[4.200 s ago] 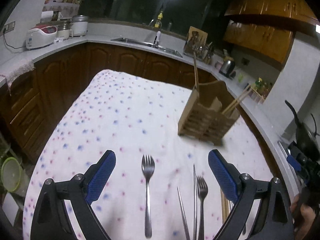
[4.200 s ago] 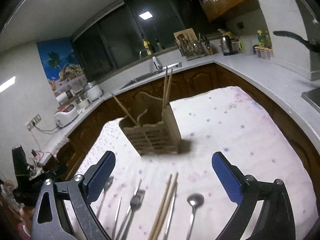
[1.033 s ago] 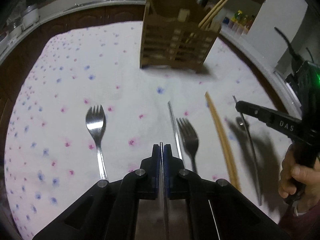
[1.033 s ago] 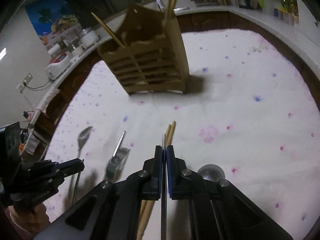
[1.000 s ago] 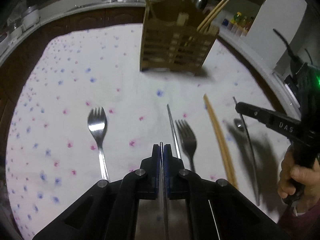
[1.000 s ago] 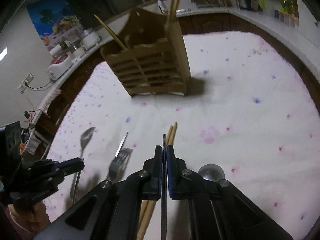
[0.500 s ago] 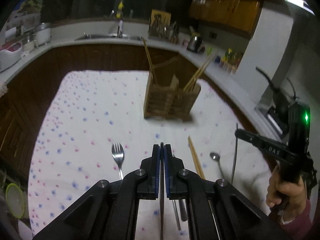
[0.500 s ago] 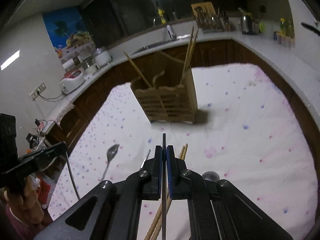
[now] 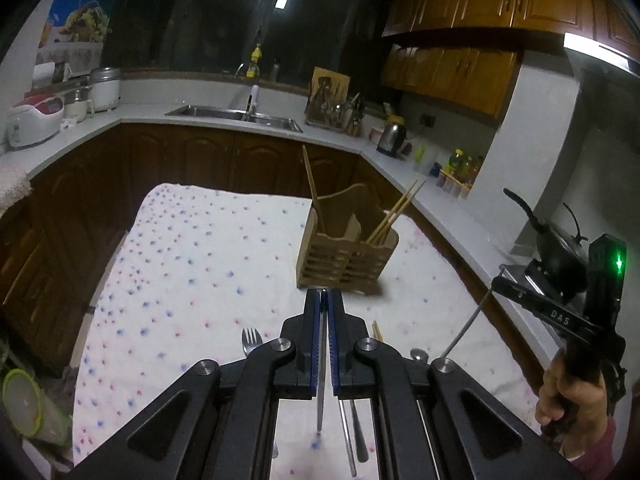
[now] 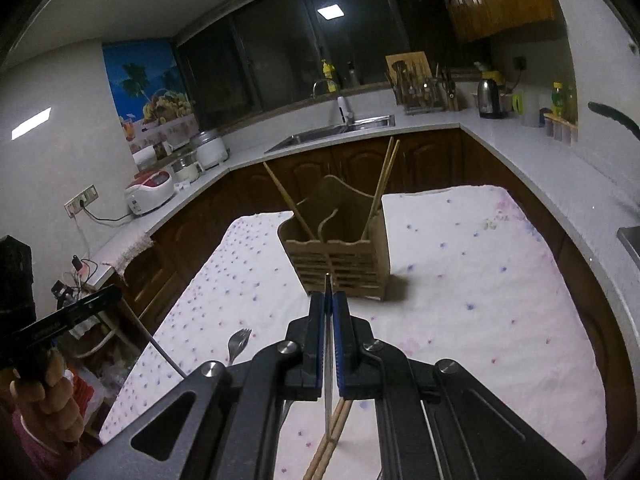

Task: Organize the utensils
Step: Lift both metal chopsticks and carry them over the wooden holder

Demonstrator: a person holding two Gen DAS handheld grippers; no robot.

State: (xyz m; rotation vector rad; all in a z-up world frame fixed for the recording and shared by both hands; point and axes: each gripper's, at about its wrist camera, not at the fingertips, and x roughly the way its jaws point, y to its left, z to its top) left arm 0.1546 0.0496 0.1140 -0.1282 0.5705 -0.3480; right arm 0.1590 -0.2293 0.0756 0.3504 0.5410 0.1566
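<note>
You're carrying metal chopstick in each claw: left claw (image 9: 324, 304) clamped on one, right claw (image 10: 328, 304) likewise. Wooden holder (image 9: 346, 256) sitting frame centre on surface (image 9: 192, 264). Next: aim tips into compartment.

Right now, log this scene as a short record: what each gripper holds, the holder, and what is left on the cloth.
left gripper: shut on a metal chopstick
right gripper: shut on a thin metal rod, probably a chopstick
wooden utensil holder: upright on the cloth, wooden chopsticks inside
dotted tablecloth: fork, spoon, loose wooden chopsticks
</note>
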